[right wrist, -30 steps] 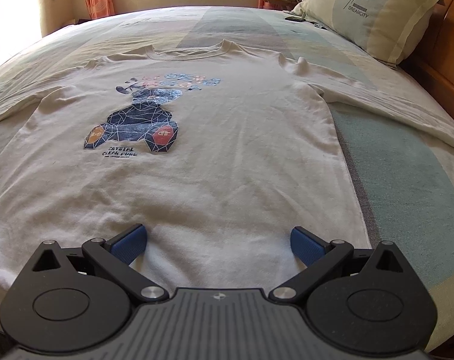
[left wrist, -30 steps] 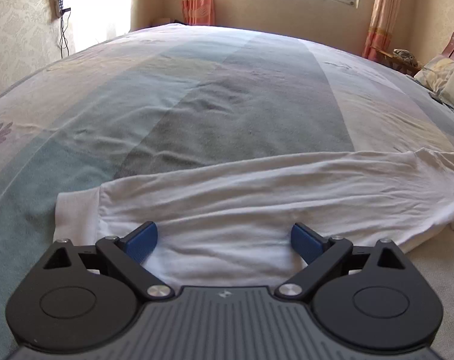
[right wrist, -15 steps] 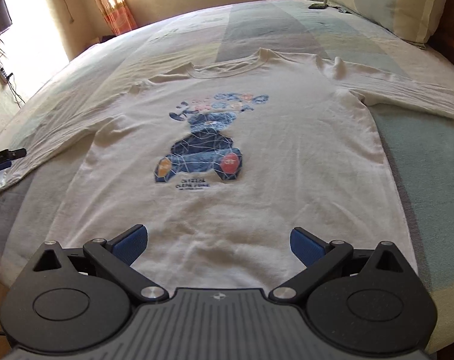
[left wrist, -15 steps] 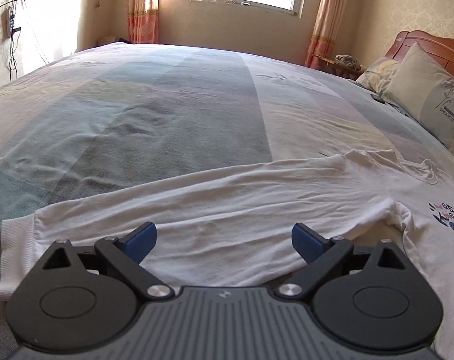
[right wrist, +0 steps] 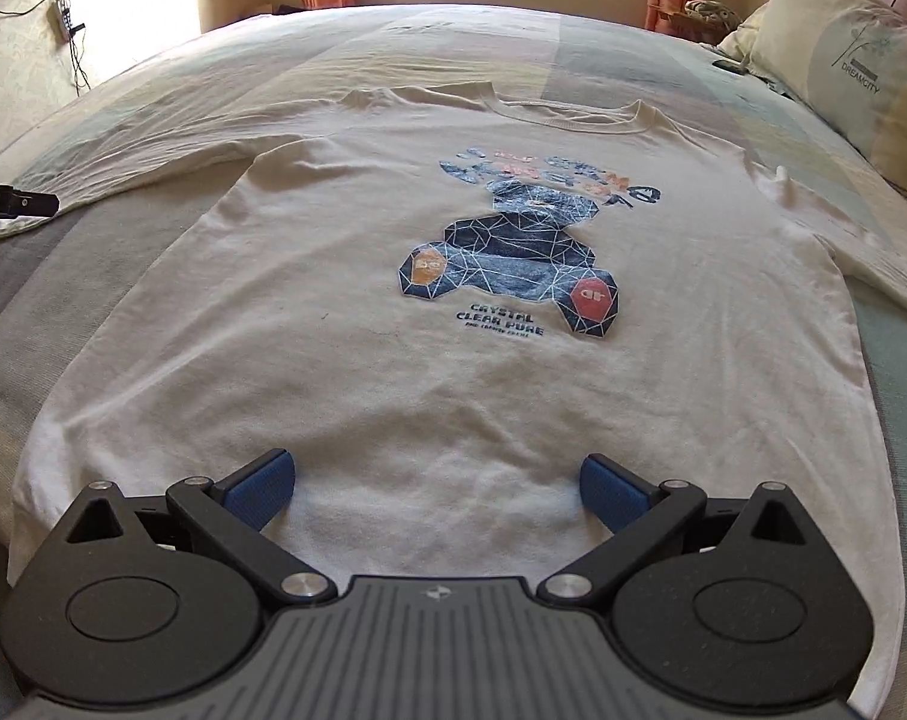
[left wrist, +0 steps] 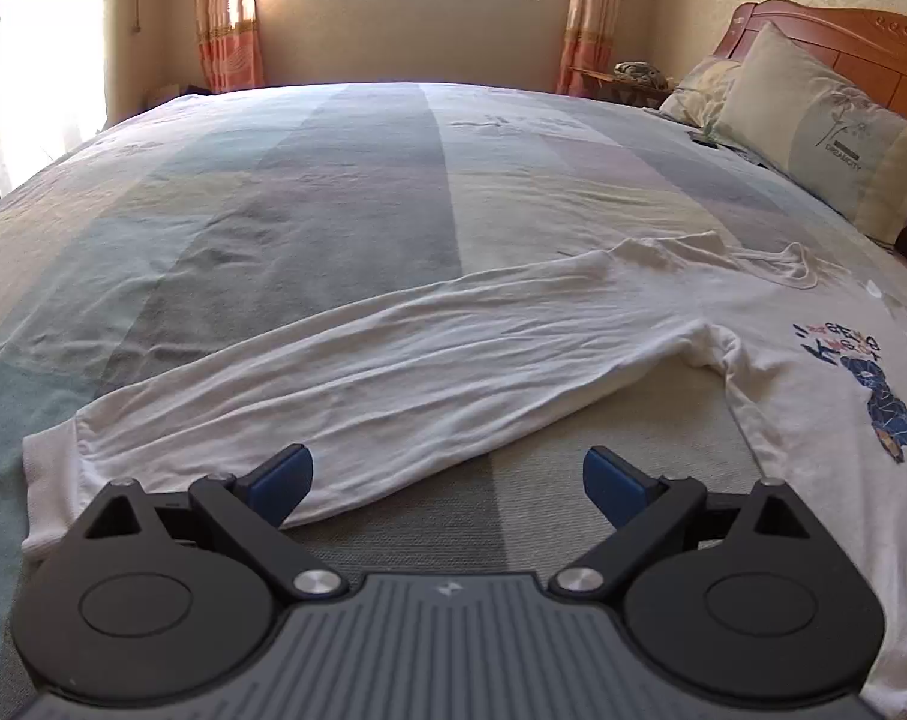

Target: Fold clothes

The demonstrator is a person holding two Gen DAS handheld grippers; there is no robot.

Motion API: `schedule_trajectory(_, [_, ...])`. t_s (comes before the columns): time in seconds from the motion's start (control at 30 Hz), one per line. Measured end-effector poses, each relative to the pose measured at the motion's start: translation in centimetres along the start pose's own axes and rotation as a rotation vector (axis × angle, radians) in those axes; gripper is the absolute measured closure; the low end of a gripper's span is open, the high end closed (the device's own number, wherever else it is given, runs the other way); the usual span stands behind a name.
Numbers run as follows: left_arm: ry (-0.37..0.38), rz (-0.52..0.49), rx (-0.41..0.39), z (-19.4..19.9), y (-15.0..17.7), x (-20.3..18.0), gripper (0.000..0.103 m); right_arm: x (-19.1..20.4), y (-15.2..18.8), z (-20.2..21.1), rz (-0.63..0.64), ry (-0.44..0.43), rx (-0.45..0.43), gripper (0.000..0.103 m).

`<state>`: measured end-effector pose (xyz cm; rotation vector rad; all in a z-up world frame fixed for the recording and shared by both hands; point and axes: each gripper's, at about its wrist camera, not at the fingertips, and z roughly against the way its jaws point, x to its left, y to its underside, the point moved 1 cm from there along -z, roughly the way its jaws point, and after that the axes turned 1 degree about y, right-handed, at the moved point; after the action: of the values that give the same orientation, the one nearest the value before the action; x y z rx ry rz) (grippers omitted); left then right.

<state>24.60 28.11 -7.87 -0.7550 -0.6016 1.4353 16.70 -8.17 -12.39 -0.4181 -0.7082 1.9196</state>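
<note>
On the bed (left wrist: 357,192), a white long-sleeve shirt (right wrist: 441,372) lies flat, print side up, collar (right wrist: 567,114) at 12 o'clock in the right wrist view & hem at 6, just under the right gripper (right wrist: 437,489). That gripper's blue pads are spread wide w/ nothing between them, hovering over the hem mid-width. Left gripper (left wrist: 447,480) also spread & empty; its left pad sits over the end of the sleeve (left wrist: 357,384), cuff (left wrist: 48,468) at approx 9 o'clock from it, bare bedcover between the pads. Sleeve runs out from the shoulder at 2 o'clock toward the cuff at 9, wrinkled but roughly straight. Other sleeve trails off at 3 o'clock in the right wrist view, near the pillow (right wrist: 861,54). Judging by the look: thin cotton knit, light, limp, no stiffness, so it will sag & drape from any pinch point and may drag on the cover rather than slide clean. Not fragile, not slippery. Best holds prob the ribbed cuff, thicker & easy to nip, for bringing the sleeve across the chest, and the hem corners or shoulder seam for body folds. Pinch shallow so the cover isn't caught too. No fold done yet.
</note>
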Motion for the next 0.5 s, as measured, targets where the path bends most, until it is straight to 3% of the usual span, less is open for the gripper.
schedule_trajectory(0.1, [0.111,-0.031,-0.028,-0.8,-2.2,-3.6,0.006,-0.2,0.0,0.1,-0.001,-0.008,-0.006,0.000])
schedule_trajectory(0.3, [0.314,0.032,-0.028,-5.8,-6.1,-9.1,0.006,-0.6,0.6,0.6,0.027,-0.047,-0.023,0.000])
schedule_trajectory(0.5, [0.431,0.183,0.079,-12.7,-7.0,-11.5,0.006,-0.9,0.9,0.7,0.047,-0.070,-0.037,0.000])
